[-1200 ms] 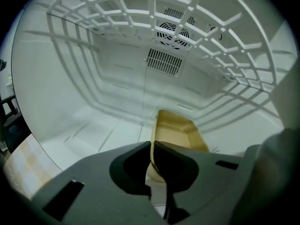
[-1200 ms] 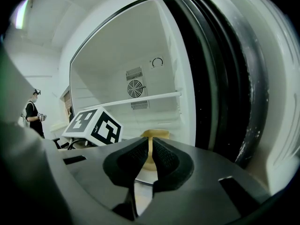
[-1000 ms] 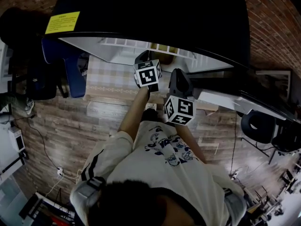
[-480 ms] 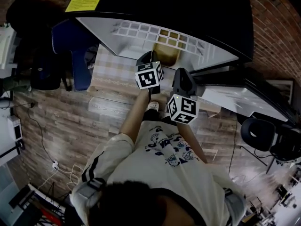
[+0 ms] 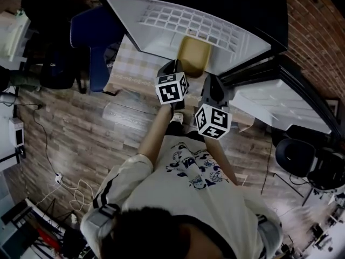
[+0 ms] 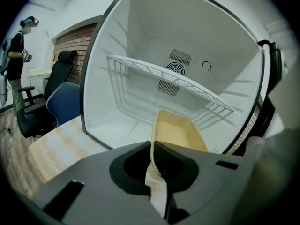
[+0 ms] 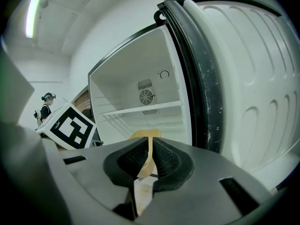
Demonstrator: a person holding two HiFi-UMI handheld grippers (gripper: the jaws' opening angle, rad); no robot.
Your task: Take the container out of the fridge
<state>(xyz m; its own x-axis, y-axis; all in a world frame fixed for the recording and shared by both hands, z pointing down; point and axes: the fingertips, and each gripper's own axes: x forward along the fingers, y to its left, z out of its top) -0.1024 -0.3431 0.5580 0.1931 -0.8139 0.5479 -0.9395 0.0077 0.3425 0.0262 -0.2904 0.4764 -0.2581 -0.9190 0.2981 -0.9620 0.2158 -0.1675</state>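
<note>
We note the shallow yellow plastic container [image 5: 194, 55] further out of the open white fridge [image 5: 125, 11]. The left gripper [image 6: 157, 149] and right gripper [image 7: 149, 146] are both clamped on its rim (extraction nearly done, we judge).

Both arms forward, both grippers clamped.
left gripper [image 5: 175, 68] sits at 12 o'clock from the torso, its marker cube [image 5: 172, 88] facing up. left forearm [image 5: 155, 131] is bare and runs from 7 toward 1 o'clock. right gripper [image 5: 211, 82] is just beside it at 4 o'clock, held a bit nearer the body. right forearm [image 5: 220, 158] points to 12 o'clock. In each gripper view the jaws are pinched tight on the container [image 5: 194, 55] rim, with no gap showing.
</note>
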